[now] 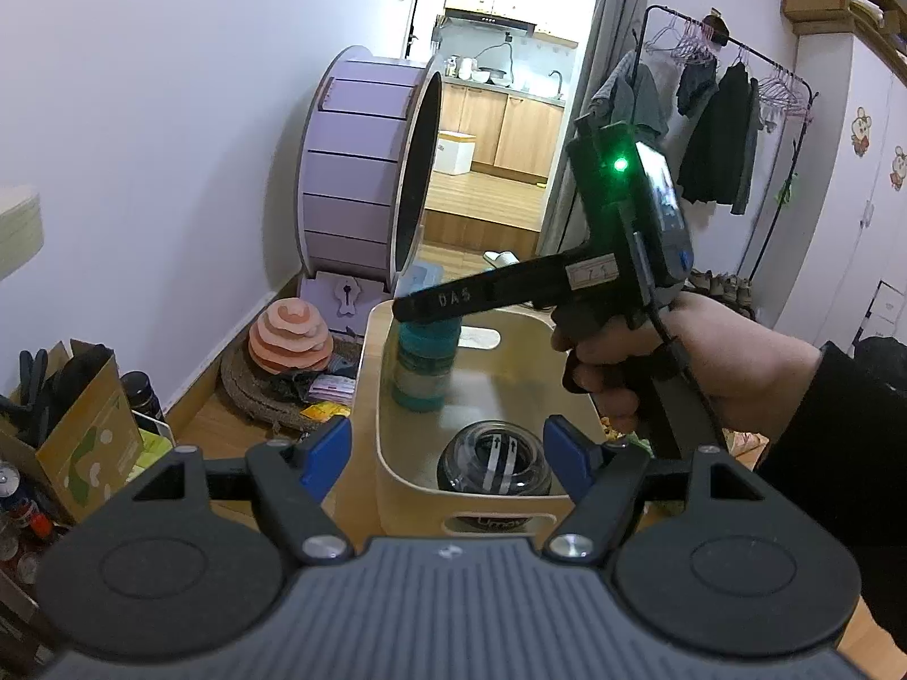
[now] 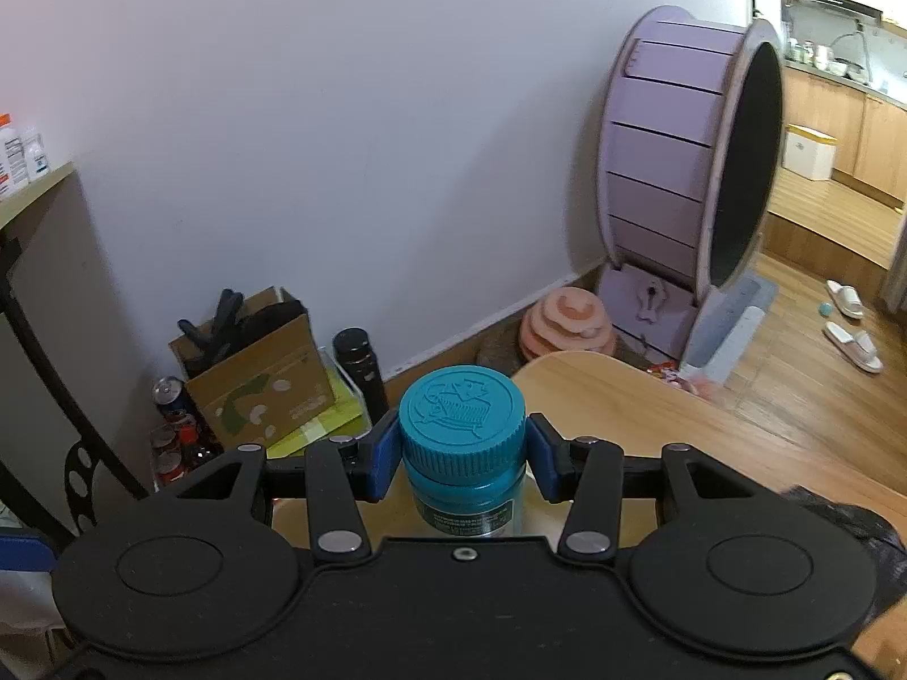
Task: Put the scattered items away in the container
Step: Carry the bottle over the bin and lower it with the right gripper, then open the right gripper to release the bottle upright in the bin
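Observation:
A teal pill bottle (image 1: 422, 365) stands upright in the far part of a beige bin (image 1: 408, 504). In the right wrist view its ribbed cap (image 2: 462, 416) sits between the blue pads of my right gripper (image 2: 462, 453); the left pad touches the cap, and a thin gap shows at the right pad. A hand (image 1: 708, 374) holds that gripper (image 1: 425, 306) from the right. A black and clear gyro ball (image 1: 493, 462) lies in the near part of the bin. My left gripper (image 1: 446, 450) hovers open just before the bin, holding nothing.
The bin stands on a light wooden table (image 2: 623, 402). Behind it are a purple cat wheel (image 1: 363, 170) and a pink toy tower (image 1: 289, 334). A cardboard box (image 1: 85, 430), cans and a dark flask sit on the floor at left. A clothes rack (image 1: 731, 130) stands at right.

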